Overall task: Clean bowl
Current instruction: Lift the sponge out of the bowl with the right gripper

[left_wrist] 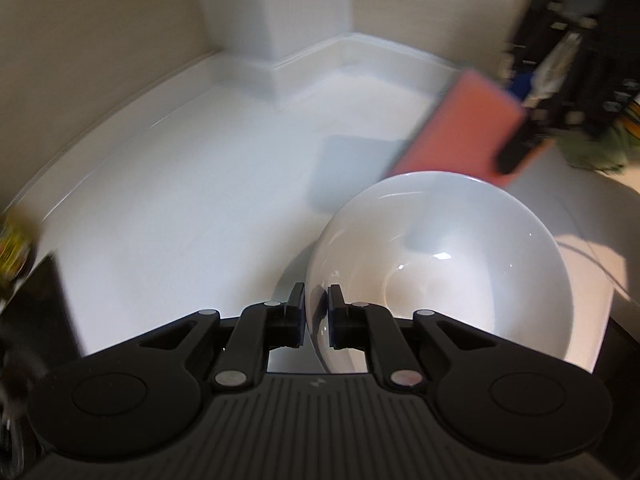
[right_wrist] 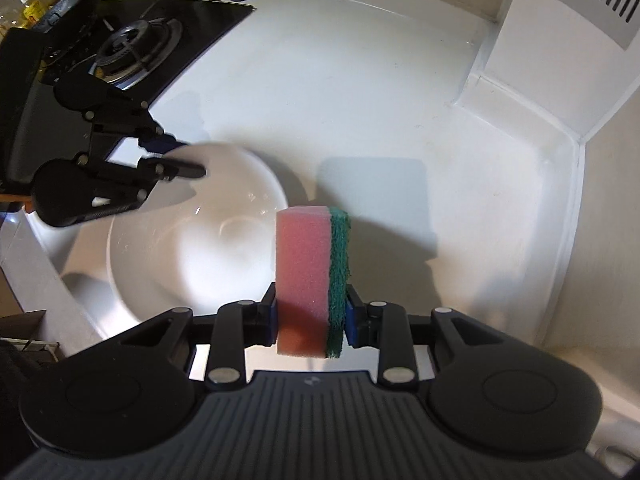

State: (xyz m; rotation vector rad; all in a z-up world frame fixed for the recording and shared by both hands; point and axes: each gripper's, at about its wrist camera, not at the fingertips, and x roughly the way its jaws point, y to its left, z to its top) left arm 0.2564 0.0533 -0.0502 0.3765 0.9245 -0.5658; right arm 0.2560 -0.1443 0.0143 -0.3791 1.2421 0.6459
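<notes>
The left hand-held gripper pinches the rim of a white bowl above the white desk, while the right hand-held gripper clamps a pink-and-green sponge just beside the bowl, near a gas stove.

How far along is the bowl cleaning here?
Done: left gripper clamps the bowl rim; right gripper holds the sponge. In hand: sponge hangs beside the bowl, apart from it. Left: all the wiping; the bowl's inside looks white and glossy.
</notes>
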